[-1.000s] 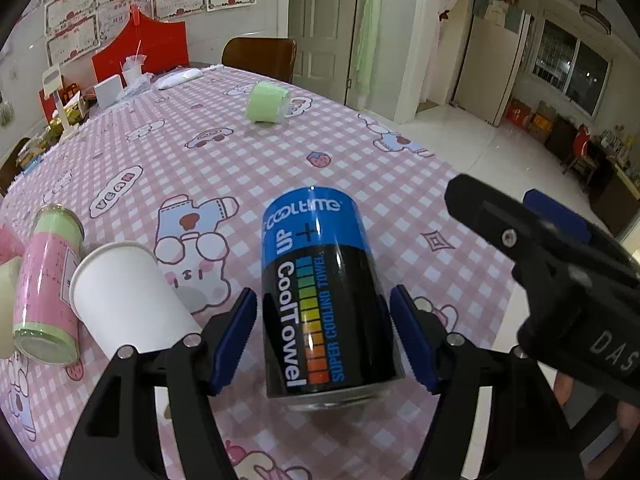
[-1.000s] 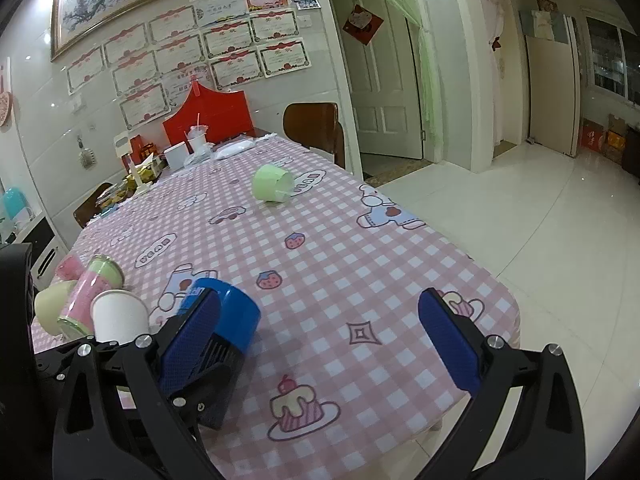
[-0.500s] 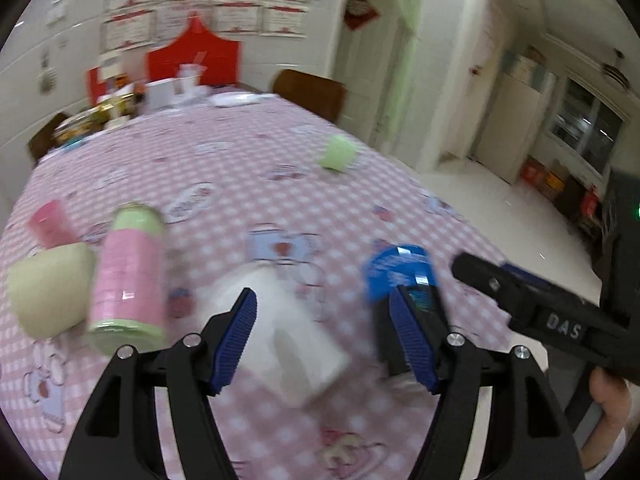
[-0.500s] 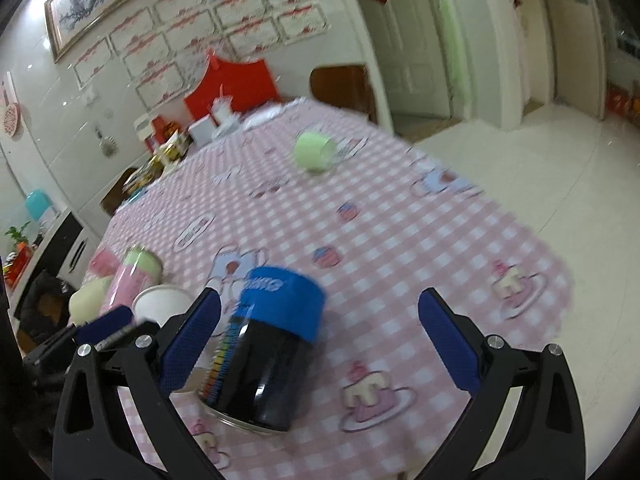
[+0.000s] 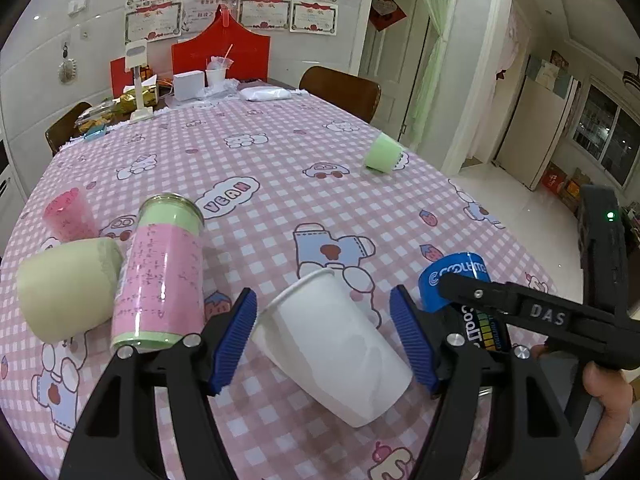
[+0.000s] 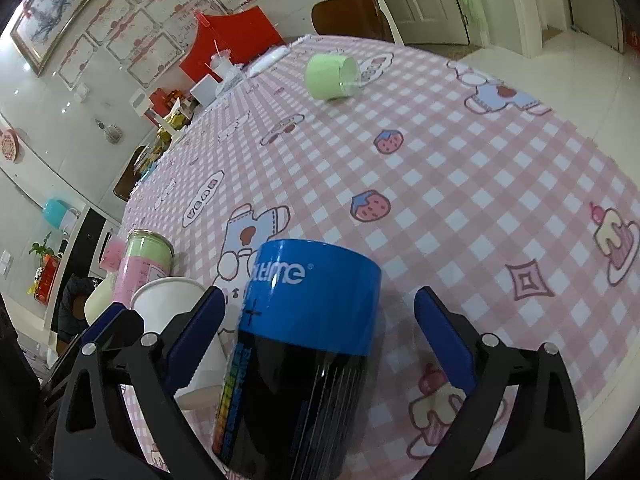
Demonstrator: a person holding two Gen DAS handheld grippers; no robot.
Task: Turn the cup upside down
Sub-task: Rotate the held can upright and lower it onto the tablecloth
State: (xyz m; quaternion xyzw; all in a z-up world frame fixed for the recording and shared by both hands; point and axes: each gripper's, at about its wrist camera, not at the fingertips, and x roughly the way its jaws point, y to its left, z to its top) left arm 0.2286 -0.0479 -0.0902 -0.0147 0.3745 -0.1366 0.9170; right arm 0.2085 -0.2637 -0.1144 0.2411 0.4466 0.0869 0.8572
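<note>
A white paper cup (image 5: 332, 344) lies on its side on the pink checked tablecloth, between the open blue pads of my left gripper (image 5: 324, 336), untouched. It also shows in the right wrist view (image 6: 180, 320). A black can with a blue band (image 6: 304, 356) lies between the open pads of my right gripper (image 6: 320, 344), closer to the left pad, with no clear contact. The can also shows at the right of the left wrist view (image 5: 460, 280), partly behind the right gripper's finger.
A pink and green can (image 5: 160, 268), a cream cup (image 5: 64, 284) and a pink cup (image 5: 66, 216) lie at the left. A light green cup (image 5: 382, 154) lies far right, near the table edge. Boxes and clutter (image 5: 184, 84) stand at the far end.
My left gripper has moved off the black can and now frames the white cup. My right gripper has closed in around the black can.
</note>
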